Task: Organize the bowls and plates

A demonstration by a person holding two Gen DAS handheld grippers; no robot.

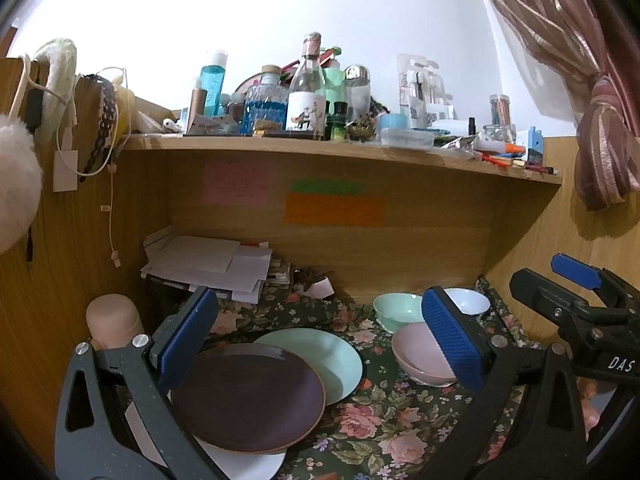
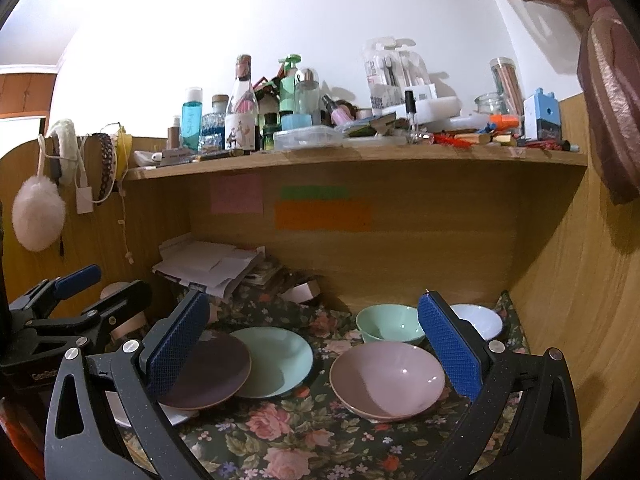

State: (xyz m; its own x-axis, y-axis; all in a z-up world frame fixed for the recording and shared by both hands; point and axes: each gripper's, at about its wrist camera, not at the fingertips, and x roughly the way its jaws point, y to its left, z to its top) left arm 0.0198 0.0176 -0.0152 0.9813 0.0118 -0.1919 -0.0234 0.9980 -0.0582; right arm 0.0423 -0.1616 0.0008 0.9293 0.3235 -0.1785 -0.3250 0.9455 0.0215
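Observation:
On the floral cloth (image 1: 384, 416) lie three overlapping plates: a dark purple plate (image 1: 248, 396) (image 2: 212, 368) on top, a mint plate (image 1: 332, 356) (image 2: 276, 360) behind it, and a white plate (image 1: 240, 460) underneath. To the right sit a pink bowl (image 1: 416, 352) (image 2: 386, 376), a mint bowl (image 1: 396, 310) (image 2: 388, 322) and a white bowl (image 1: 470, 302) (image 2: 480, 320). My left gripper (image 1: 320, 340) hangs open above the plates, nothing between its blue pads. My right gripper (image 2: 312, 344) is open too, above the pink bowl and plates.
A wooden shelf (image 2: 360, 158) crowded with bottles and jars overhangs the desk nook. Stacked papers (image 1: 204, 264) fill the back left corner, beside a beige cylinder (image 1: 112, 318). Wooden walls close both sides. A curtain (image 1: 600, 136) hangs at right.

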